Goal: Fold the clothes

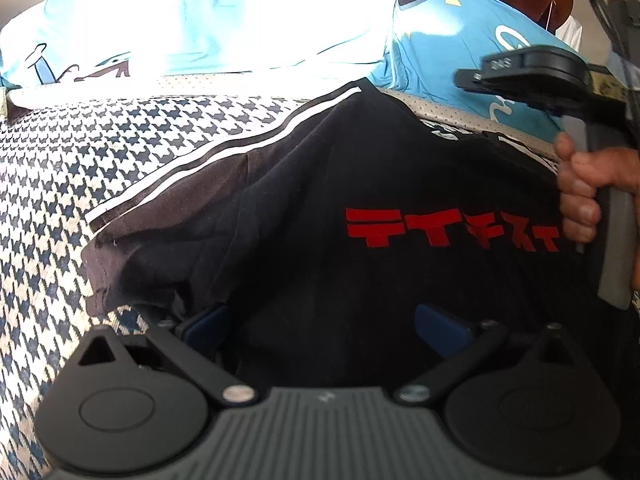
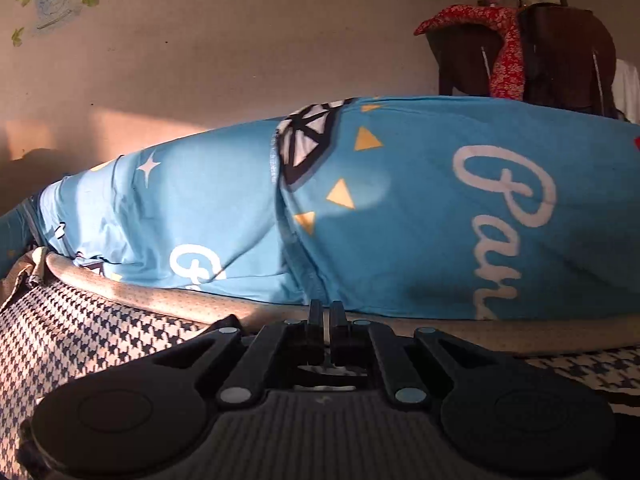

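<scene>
Two blue pads [image 1: 208, 322] stand wide apart at the front of my left gripper [image 1: 324, 326], so this tool is released, and black cloth fills the gap between them without being pinched. That cloth is the black T-shirt [image 1: 320, 200], which lies rumpled on the houndstooth bedcover [image 1: 100, 152] straight ahead of me; red block lettering [image 1: 452, 228] runs across its right part, and a white-striped edge [image 1: 224, 152] slants along its upper left side. Beyond it a blue printed blanket [image 1: 440, 40] is heaped along the far side of the bed, partly washed out by bright light. At the right edge of this view my right hand [image 1: 588, 192] is wrapped around a grey handle, with the black body of the other tool above it, over the shirt's right side. From the right wrist view, my right gripper [image 2: 327, 334] has its two black fingers [image 2: 315, 332] pressed nearly together, with only a thin pale sliver between them; I cannot tell whether that is fabric or background, so the tool reads as clenched on nothing I can name. It sits low over the bedcover, pointing at the blue blanket with its white script and yellow triangles. Behind the blanket rises a stained wall [image 2: 240, 40], and at the upper right a red floral cloth [image 2: 504, 48] is draped over a dark chair [image 2: 568, 64].
</scene>
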{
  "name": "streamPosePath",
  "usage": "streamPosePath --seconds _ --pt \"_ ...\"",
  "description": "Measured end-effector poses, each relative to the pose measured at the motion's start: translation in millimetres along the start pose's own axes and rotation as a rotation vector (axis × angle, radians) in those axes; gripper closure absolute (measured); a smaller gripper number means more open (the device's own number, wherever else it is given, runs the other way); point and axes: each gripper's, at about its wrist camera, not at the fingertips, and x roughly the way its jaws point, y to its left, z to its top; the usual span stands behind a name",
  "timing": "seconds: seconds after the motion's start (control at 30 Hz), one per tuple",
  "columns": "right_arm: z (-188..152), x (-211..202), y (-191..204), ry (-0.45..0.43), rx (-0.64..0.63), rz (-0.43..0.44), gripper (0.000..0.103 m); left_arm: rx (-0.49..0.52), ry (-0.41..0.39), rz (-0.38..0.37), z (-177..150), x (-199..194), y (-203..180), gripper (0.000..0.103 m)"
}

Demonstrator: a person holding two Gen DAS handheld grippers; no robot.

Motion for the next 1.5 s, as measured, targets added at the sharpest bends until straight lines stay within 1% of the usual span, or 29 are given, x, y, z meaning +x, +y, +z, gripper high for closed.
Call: streamPosePath --seconds 0.1,0.17,0.2,0.23,0.27,0.4,0.47,0.53,0.63,0.7,0.73,0.77,0.87,0.9,0.97,1.03,1.07,1.17,1.2,1.23,1.27,1.4,1.5 --pt "-1.3 -10.9 -30.8 0.023 0.033 -0.081 0.095 0.002 -0.007 -0.001 1.2 -1.1 0.4 0.000" --pt "-5.4 -16.3 -49.4 0.033 0.059 -0.127 0.080 0.008 -0.007 -0.004 0.2 -1.3 -1.3 0.000" --pt "-8.4 -17.7 -56.9 0.035 0.068 -0.143 0.076 0.011 -0.007 -0.006 -0.1 -1.4 -2.4 0.000" --pt "-11.5 -18.8 -64.0 0.037 0.077 -0.156 0.068 0.014 -0.007 -0.007 -0.4 -1.6 -3.3 0.000" --pt "-14.9 -17.9 -69.4 0.039 0.086 -0.161 0.066 0.017 -0.006 -0.007 -0.6 -1.9 -3.5 0.000" --pt "-26.4 -11.1 -83.3 0.051 0.115 -0.169 0.064 0.027 -0.003 -0.005 -1.4 -2.6 -4.2 0.000" --pt "-31.2 -5.6 -84.8 0.059 0.118 -0.162 0.056 0.029 0.006 -0.001 -1.5 1.3 -4.7 0.000" --pt "-36.7 1.4 -83.2 0.074 0.103 -0.154 0.054 0.030 0.013 0.000 -3.0 3.5 -6.2 0.000" --pt "-42.3 6.5 -74.0 0.056 0.029 -0.176 0.053 0.040 0.014 0.004 -4.3 4.8 -7.9 0.000" --pt "-44.6 8.4 -66.5 0.053 -0.029 -0.192 0.069 0.050 0.013 0.009 -4.6 5.4 -8.8 0.000" --pt "-45.5 9.0 -63.3 0.051 -0.053 -0.196 0.083 0.055 0.013 0.011 -4.1 6.7 -10.0 0.000" --pt "-45.6 9.1 -61.7 0.049 -0.059 -0.195 0.090 0.059 0.012 0.013 -3.8 7.9 -11.0 0.000" --pt "-45.9 8.7 -60.8 0.035 -0.057 -0.229 0.097 0.062 0.011 0.014 -3.2 9.0 -11.4 0.000" --pt "-46.4 8.5 -61.1 0.025 -0.052 -0.249 0.097 0.062 0.011 0.014 -3.0 9.1 -11.3 0.000" --pt "-46.0 8.7 -63.8 0.009 -0.022 -0.320 0.098 0.062 0.012 0.014 -2.3 9.5 -11.4 0.000" --pt "-45.0 7.4 -70.9 0.002 0.053 -0.350 0.098 0.067 0.014 0.017 -1.7 10.4 -12.0 0.000" --pt "-44.0 7.0 -72.3 0.002 0.087 -0.348 0.097 0.070 0.015 0.019 -1.5 10.9 -12.4 0.000" --pt "-37.1 2.0 -67.0 0.015 0.101 -0.330 0.092 0.073 0.016 0.021 -0.2 11.9 -12.6 0.000" --pt "-32.6 -4.9 -66.8 0.004 0.119 -0.311 0.090 0.068 0.017 0.017 0.4 11.9 -11.7 0.000" --pt "-28.0 -11.7 -66.7 -0.006 0.137 -0.293 0.083 0.062 0.018 0.013 1.4 12.3 -10.9 0.000" --pt "-23.5 -18.5 -66.5 -0.015 0.152 -0.278 0.080 0.058 0.018 0.010 1.9 11.9 -10.0 0.000" --pt "-14.1 -51.2 -67.5 -0.029 0.158 -0.304 0.080 0.059 0.008 0.005 1.6 6.9 -10.0 0.000" --pt "-21.2 -79.0 -77.3 0.000 0.200 -0.314 0.079 0.074 -0.010 -0.001 -1.6 -2.4 -10.4 0.000"
